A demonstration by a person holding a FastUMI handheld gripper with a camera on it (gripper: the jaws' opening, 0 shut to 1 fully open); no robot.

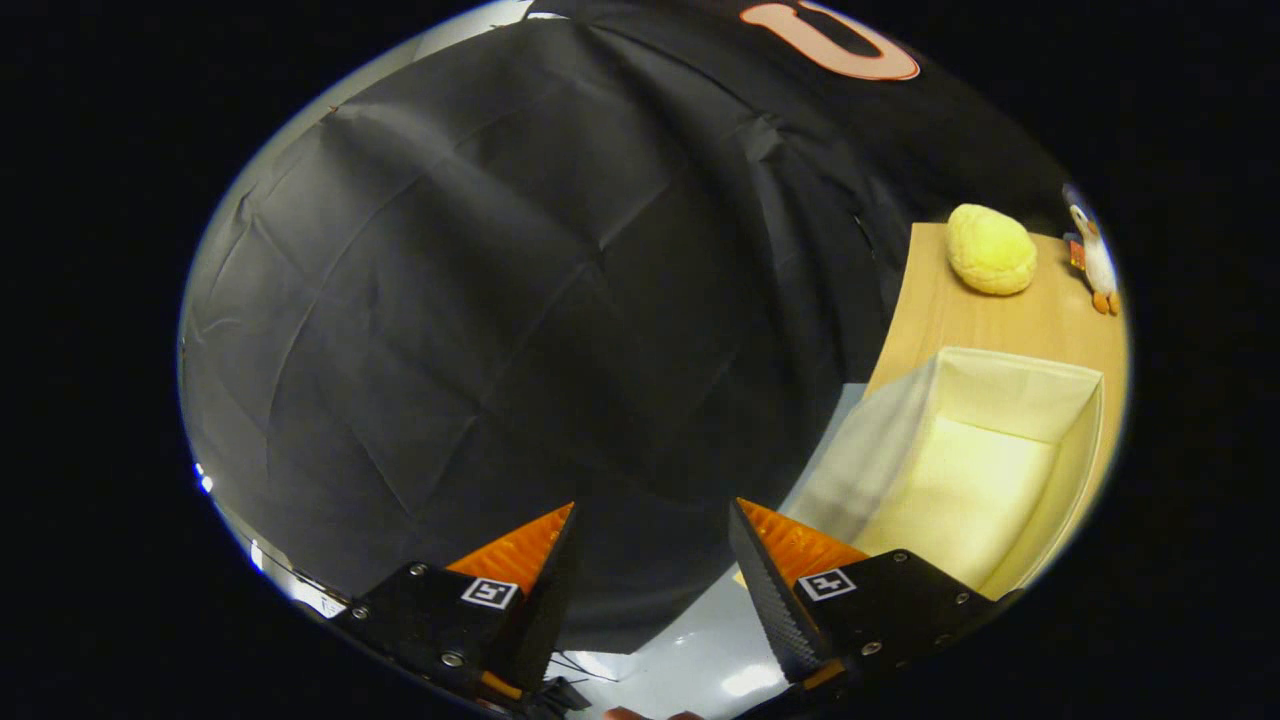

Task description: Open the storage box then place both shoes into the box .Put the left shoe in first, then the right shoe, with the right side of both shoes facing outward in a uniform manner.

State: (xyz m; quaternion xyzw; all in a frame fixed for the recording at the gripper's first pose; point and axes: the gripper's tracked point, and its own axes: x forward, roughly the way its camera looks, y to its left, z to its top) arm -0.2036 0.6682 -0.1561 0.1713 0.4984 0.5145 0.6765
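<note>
Cream fabric storage box (985, 455) sits open and empty on the wooden table (935, 305), off to the gripper's (652, 570) right. Fingers spread, holding nothing, aimed at the booth wall; likely between steps, since no shoe lies ahead.

cream storage box (985, 465), yellow plush (990, 250), wooden table (1060, 322)

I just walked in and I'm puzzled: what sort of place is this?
Probably a small recording booth staged like a home corner. A creased black cloth wall hangs behind a light wooden table holding an open cream fabric storage box and a yellow plush cushion. The hand-held gripper is open, holding nothing.
</note>
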